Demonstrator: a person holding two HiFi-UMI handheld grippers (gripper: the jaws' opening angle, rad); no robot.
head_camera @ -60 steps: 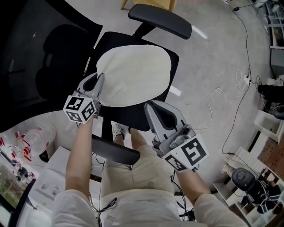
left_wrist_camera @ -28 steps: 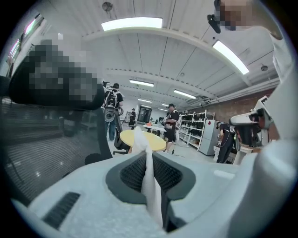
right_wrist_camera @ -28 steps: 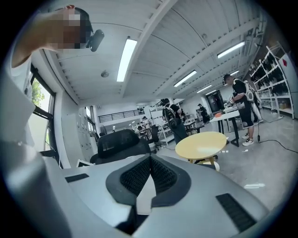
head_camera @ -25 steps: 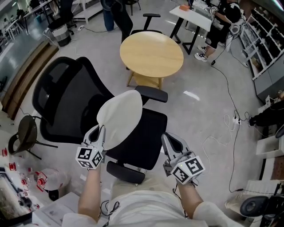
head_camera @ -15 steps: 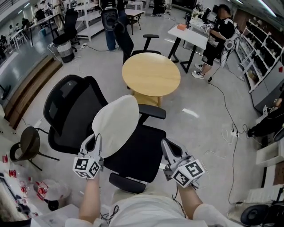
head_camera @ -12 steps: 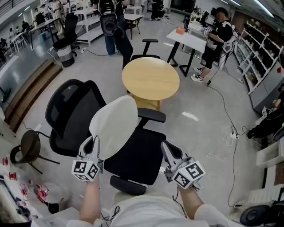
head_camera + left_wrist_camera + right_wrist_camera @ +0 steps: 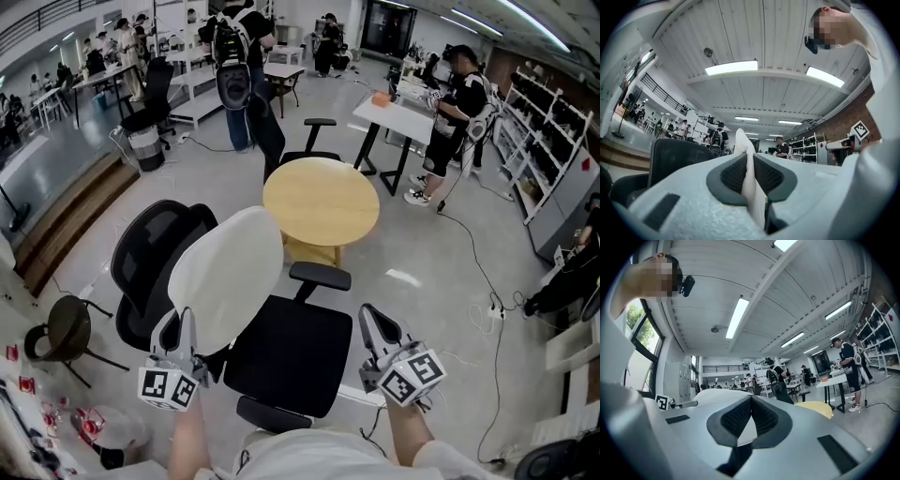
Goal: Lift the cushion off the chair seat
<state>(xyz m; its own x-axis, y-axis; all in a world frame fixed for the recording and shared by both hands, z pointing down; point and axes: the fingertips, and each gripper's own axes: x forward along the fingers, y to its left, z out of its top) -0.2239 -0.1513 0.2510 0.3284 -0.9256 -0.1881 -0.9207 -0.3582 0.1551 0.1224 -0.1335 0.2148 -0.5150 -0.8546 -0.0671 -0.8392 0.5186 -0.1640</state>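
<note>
The white oval cushion (image 7: 225,277) hangs tilted in the air above the black chair seat (image 7: 295,352), clear of it. My left gripper (image 7: 178,328) is shut on the cushion's lower edge. In the left gripper view the cushion (image 7: 743,140) stands as a thin white edge pinched between the dark pads (image 7: 733,174) of the left gripper (image 7: 749,161). My right gripper (image 7: 373,323) hovers over the seat's right side, shut with nothing in it. In the right gripper view the right gripper (image 7: 751,399) has its tips touching, and the cushion (image 7: 710,394) shows beyond at the left.
The chair's mesh backrest (image 7: 159,253) stands left of the cushion, with armrests at the far side (image 7: 319,276) and the near side (image 7: 272,412). A round wooden table (image 7: 321,202) stands behind. A small dark stool (image 7: 56,328) is at the left, cables (image 7: 487,281) lie at the right, and people stand at the back.
Both grippers have risen. The cushion went from lying flat on the seat to hanging tilted above it in the left gripper. The right gripper stays shut and empty.
</note>
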